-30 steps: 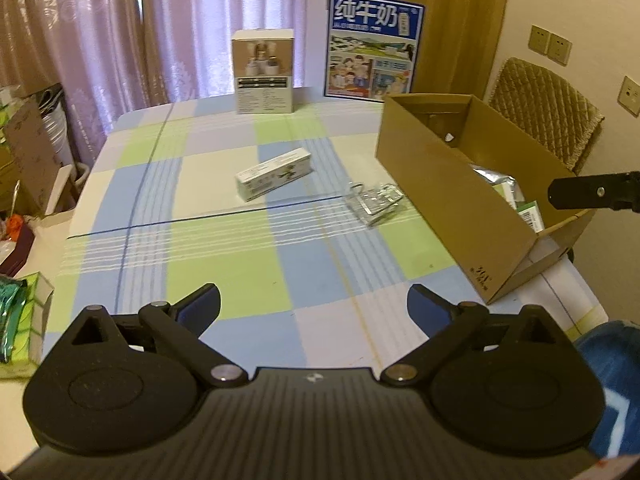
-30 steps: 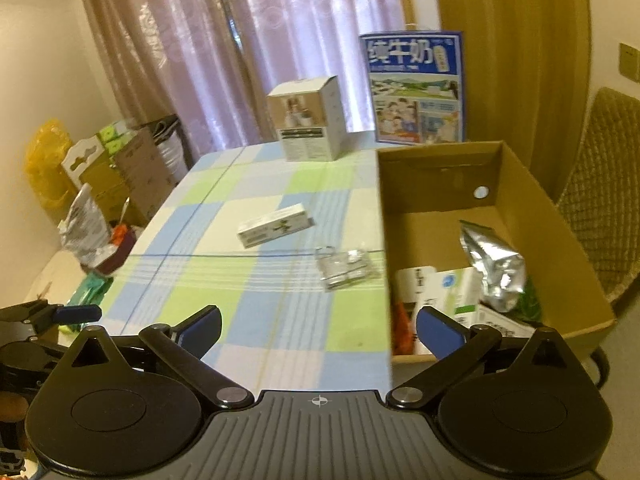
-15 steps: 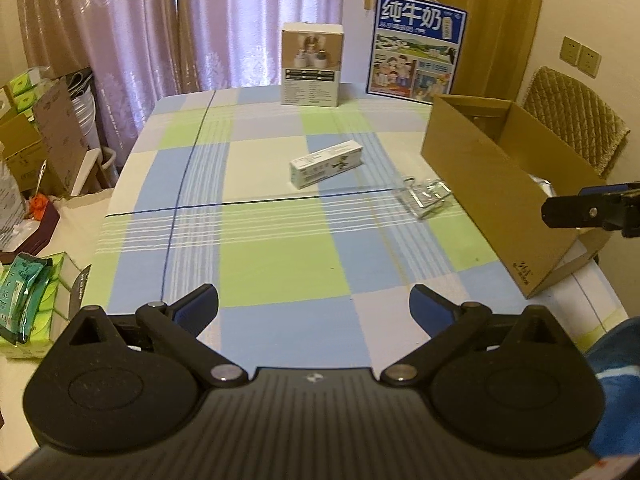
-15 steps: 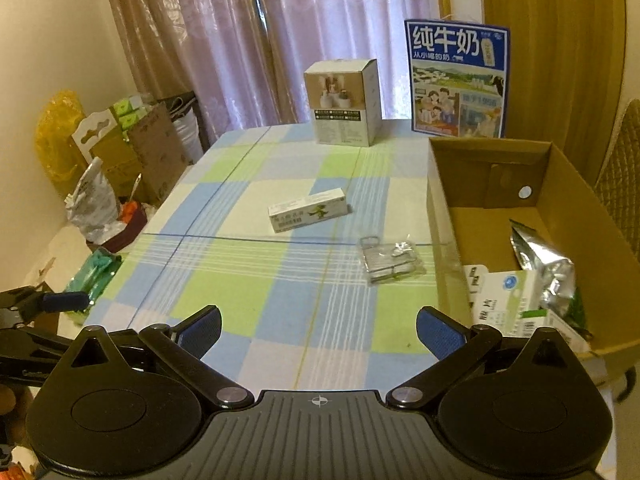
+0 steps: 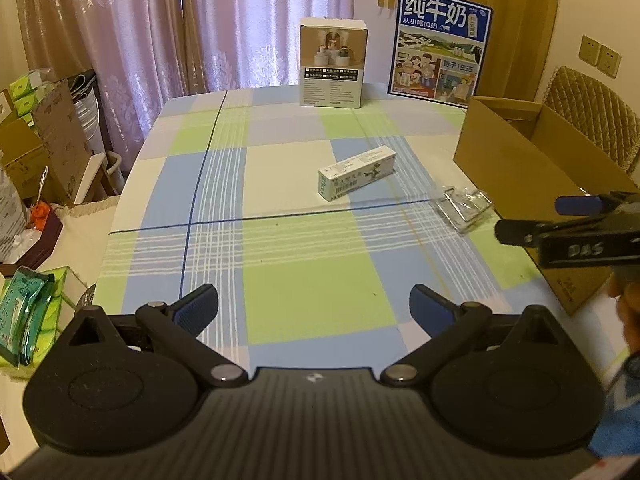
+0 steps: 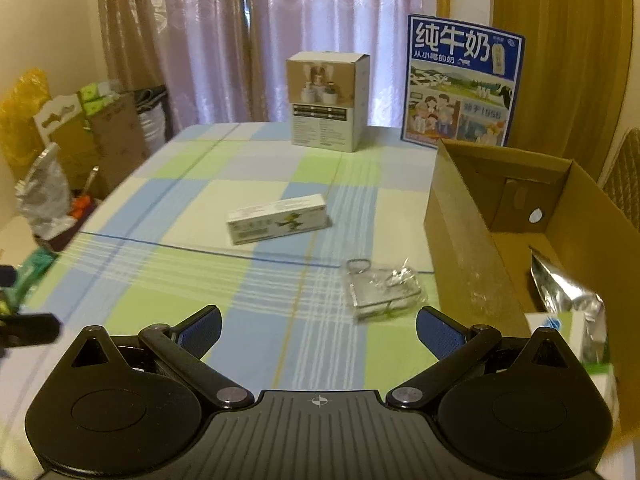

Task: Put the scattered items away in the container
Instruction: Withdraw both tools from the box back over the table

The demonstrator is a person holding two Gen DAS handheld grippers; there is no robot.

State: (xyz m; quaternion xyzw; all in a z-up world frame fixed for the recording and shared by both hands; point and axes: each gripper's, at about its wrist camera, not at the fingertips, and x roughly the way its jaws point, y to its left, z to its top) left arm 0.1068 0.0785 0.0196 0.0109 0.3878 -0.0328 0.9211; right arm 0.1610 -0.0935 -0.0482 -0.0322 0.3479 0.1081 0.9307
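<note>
Hand-held grippers (image 5: 314,306) (image 6: 318,326) both agape, empty | foil pouch (image 6: 568,294), apparently, only in right view

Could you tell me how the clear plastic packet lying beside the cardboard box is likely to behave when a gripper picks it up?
The clear packet looks crinkled and glossy, so it will probably flex and could slip between the pads. Thin metal wire parts seem to show inside, so it may sag unevenly. It lies flat on the tablecloth, so getting a finger beneath may be awkward.
</note>
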